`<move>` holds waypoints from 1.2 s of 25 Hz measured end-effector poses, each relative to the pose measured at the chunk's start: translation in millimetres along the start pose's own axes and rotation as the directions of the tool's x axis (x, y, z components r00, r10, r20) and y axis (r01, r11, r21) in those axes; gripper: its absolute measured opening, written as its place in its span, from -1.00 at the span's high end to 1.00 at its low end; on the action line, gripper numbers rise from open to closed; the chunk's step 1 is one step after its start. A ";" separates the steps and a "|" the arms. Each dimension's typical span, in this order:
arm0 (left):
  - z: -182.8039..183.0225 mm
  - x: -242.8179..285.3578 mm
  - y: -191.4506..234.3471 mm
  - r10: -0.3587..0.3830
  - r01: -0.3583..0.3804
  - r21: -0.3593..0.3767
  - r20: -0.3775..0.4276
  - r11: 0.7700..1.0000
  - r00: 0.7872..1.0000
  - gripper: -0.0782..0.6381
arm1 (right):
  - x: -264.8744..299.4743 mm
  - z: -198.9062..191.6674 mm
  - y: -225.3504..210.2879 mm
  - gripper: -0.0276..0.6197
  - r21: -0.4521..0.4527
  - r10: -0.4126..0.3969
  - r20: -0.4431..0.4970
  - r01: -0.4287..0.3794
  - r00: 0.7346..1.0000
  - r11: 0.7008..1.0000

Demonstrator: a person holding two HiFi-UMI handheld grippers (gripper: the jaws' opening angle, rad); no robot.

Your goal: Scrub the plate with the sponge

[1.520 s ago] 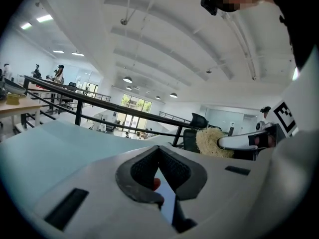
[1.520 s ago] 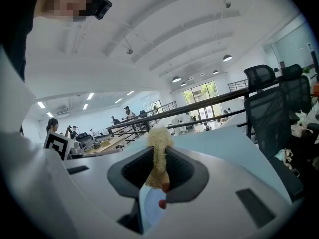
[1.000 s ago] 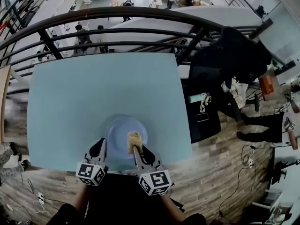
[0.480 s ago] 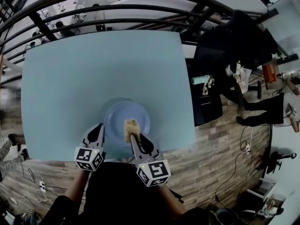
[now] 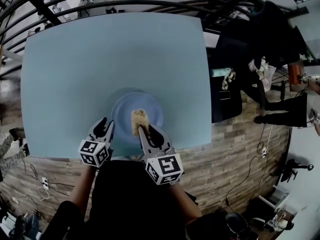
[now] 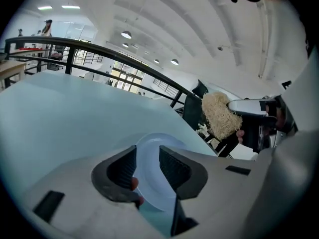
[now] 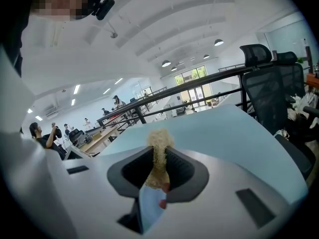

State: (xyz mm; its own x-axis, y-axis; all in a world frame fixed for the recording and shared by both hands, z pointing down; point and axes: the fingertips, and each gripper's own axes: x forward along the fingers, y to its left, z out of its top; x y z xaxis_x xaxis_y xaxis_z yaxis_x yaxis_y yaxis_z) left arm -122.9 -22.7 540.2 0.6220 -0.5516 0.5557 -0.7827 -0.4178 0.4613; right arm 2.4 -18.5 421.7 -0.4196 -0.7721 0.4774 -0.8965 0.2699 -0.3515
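Observation:
A pale blue plate lies on the light blue table near its front edge. My left gripper is at the plate's left rim, and in the left gripper view the plate runs between the close-set jaws of that gripper. My right gripper is shut on a tan, fibrous sponge that rests over the plate's middle. The sponge stands pinched upright between the jaws of the right gripper. From the left gripper view the sponge shows at the right.
A black railing runs along the table's far side. Black office chairs and a person's legs are to the right on the wood floor. The rest of the tabletop holds nothing else.
The head view has tilted, so the table fills more of the picture. The sponge has shifted a little toward the plate's middle. The left gripper stays at the rim.

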 end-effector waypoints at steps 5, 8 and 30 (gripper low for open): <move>-18.2 17.8 1.3 -0.029 0.026 -0.061 -0.053 0.998 0.998 0.76 | 8.6 -2.9 -6.7 0.69 -0.001 0.011 -0.025 -0.011 1.000 1.000; -29.8 27.4 5.4 -0.029 0.020 -0.103 -0.085 0.994 0.996 0.76 | 13.1 -6.5 -7.9 0.69 -0.001 0.018 -0.036 -0.018 0.999 1.000; -80.0 41.4 47.6 0.152 -0.229 -0.288 -0.267 0.930 0.952 0.75 | 50.2 -41.2 -14.7 0.69 -0.003 0.052 -0.140 -0.053 0.989 0.999</move>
State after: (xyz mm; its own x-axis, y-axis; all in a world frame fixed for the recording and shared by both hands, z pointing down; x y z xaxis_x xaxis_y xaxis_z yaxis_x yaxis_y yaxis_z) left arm -132.6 -7.7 640.5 0.4792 -0.3958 0.7834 -0.8638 -0.0548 0.5008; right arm -11.4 -37.5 484.0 -0.4813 -0.6690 0.5663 -0.8735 0.3123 -0.3735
